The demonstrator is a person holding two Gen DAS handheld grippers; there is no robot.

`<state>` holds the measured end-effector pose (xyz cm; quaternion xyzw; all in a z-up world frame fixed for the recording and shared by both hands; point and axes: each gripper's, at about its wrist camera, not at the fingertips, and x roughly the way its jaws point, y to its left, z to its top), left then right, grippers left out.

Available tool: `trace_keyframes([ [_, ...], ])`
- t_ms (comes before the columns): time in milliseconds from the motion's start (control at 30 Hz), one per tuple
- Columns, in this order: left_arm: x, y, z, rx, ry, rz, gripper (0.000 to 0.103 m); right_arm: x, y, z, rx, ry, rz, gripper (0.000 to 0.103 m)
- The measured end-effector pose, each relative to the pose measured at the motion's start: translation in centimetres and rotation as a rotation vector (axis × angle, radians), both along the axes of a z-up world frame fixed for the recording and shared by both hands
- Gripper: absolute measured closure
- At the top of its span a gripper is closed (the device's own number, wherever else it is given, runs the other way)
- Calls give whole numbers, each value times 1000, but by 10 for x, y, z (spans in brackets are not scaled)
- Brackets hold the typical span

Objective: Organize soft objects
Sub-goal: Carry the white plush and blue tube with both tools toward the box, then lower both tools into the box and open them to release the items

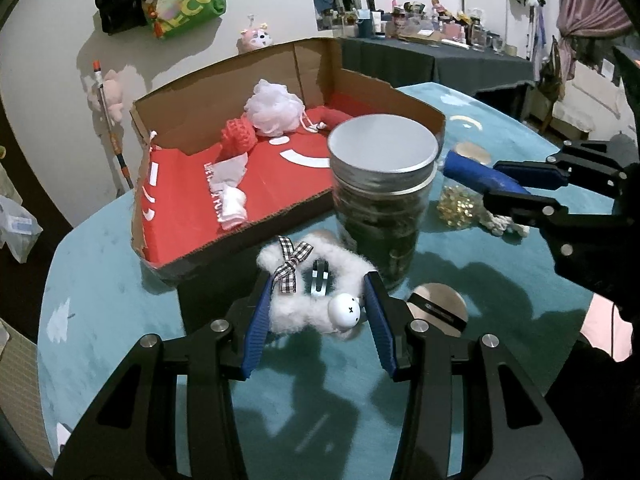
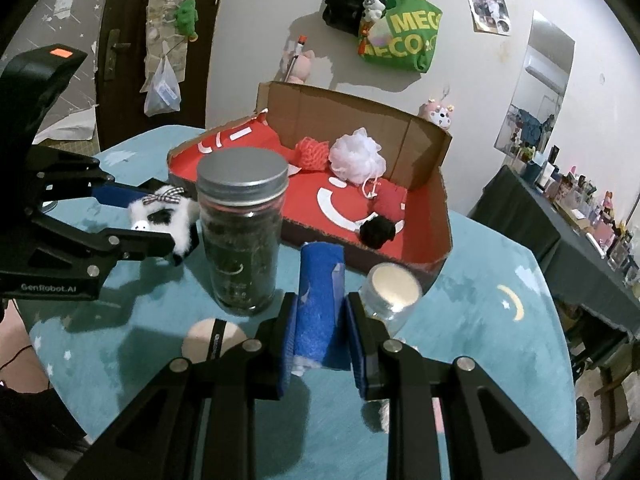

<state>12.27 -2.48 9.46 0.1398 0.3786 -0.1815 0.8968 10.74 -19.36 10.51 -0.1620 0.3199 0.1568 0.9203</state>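
Fluffy white toy (image 1: pixel 316 304) sits pinched between your left fingers (image 1: pixel 256 320), blue cloth roll (image 2: pixel 320 312) clamped between your right fingers (image 2: pixel 286 344), both clear of the tabletop (image 1: pixel 120 280); carry them over the jar (image 1: pixel 382 192), release inside the cardboard box (image 1: pixel 192 112)

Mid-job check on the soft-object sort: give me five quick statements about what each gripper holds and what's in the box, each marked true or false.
1. The left gripper is shut on the fluffy white hair clip. True.
2. The right gripper is empty. False: it grips the blue sponge.
3. The white bath pouf lies inside the cardboard box. True.
4. The tall jar has no lid. False: a grey metal lid closes it.
5. The jar stands inside the box. False: it stands on the teal tablecloth.
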Motion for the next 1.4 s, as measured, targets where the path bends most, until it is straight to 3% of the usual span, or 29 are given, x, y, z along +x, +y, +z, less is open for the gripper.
trace_keyframes([
  [567, 40, 18, 15, -12, 38, -11, 60, 50, -17, 26, 85, 63, 31, 77],
  [933, 89, 27, 20, -69, 113, -34, 60, 112, -20, 25, 159, 201, 92, 77],
  [1400, 175, 3, 12, -63, 238, -94, 60, 217, 9, 9, 97, 368, 138, 77],
])
